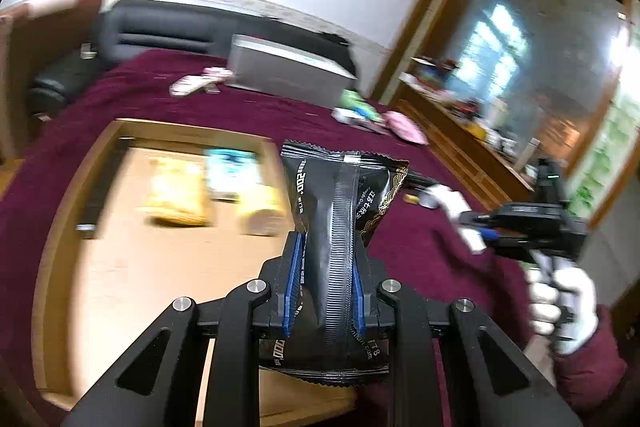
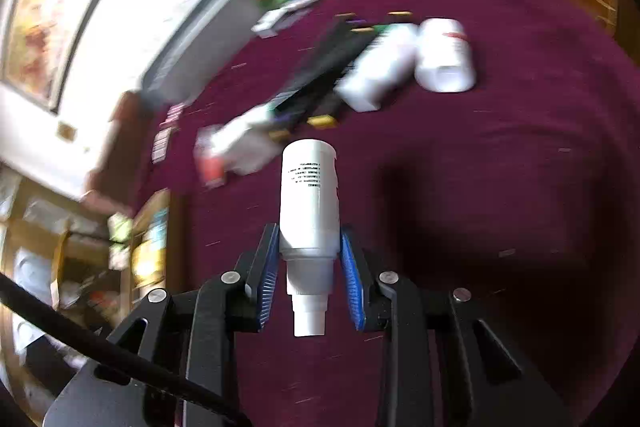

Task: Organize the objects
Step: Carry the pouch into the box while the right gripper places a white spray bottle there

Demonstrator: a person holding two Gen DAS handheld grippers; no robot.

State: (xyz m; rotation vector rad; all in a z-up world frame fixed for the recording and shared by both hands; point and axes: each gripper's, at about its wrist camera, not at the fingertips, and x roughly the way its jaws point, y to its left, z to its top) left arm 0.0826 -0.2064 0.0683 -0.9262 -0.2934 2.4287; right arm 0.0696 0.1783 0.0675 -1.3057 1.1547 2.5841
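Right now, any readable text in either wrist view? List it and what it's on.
"200": black foil snack packet held in the left gripper.
"T78" and ".com", partly cut off: same packet, lower edge.
Other script on the packet: not legible.
Black lines on the white plastic bottle in the right gripper: too blurred.

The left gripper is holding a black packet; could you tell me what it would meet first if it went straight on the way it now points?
Probably the far side of the wooden tray, near the yellow packets lying in it. The left gripper holds the black packet tilted down over the tray; blur leaves depth unclear.
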